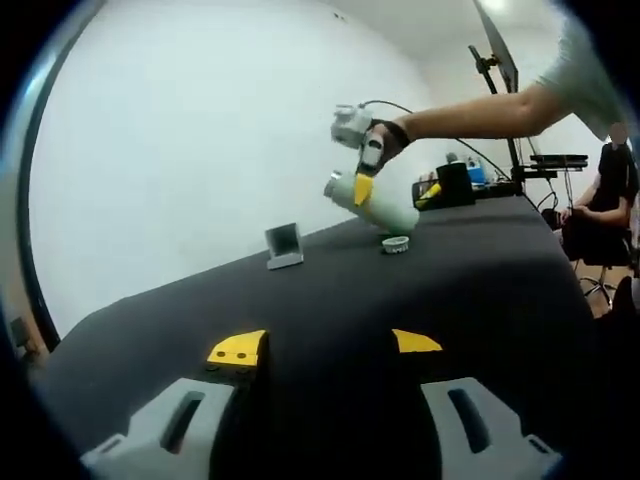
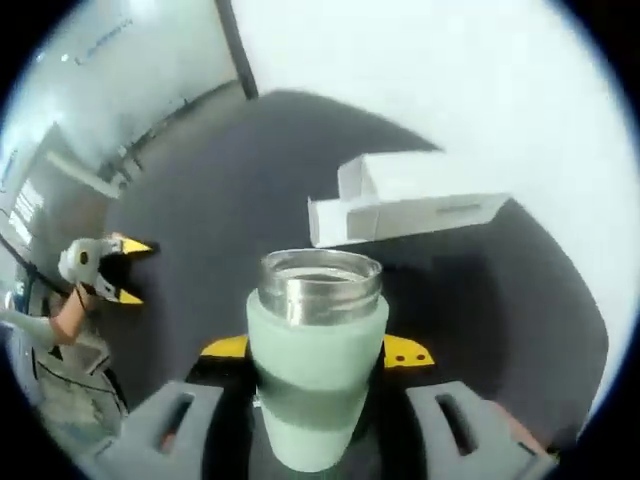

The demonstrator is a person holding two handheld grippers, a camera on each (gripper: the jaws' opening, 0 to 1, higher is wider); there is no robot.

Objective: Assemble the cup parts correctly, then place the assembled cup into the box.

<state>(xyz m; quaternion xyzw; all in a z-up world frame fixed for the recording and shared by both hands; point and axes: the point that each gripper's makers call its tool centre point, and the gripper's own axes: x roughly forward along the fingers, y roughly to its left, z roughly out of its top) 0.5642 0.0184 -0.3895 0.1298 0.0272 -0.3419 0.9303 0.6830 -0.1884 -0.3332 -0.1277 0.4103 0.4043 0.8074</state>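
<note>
Left gripper view. Own left gripper: jaws standing apart, yellow-tipped, nothing between them, hovering low over the black table. Across the table, the right gripper, carried by a person's hand, holds the pale green cup body lifted clear of the table and tilted. Just beside and below it, resting on the table — a small round ribbed part, probably the cup's lid or an insert; too small to tell which. Farther left on the table, the white box with an open end facing this way. Clutter at the far edge of the table; a seated person at the right.

Right gripper view. Own right gripper: jaws closed against the sides of the cup body, which stands between them with its bare steel mouth open and uncapped. Beyond it, the white box lying on its side on the table, flap open, well apart from the cup. The left gripper at the left, jaws parted.

Status, as a judgement. Cup body picked up; mouth not yet closed off, the small part apart from it on the table — assembly looks unfinished. Left: fitting the remaining part, then placing the cup into the box, where nothing can be seen at the open end.
</note>
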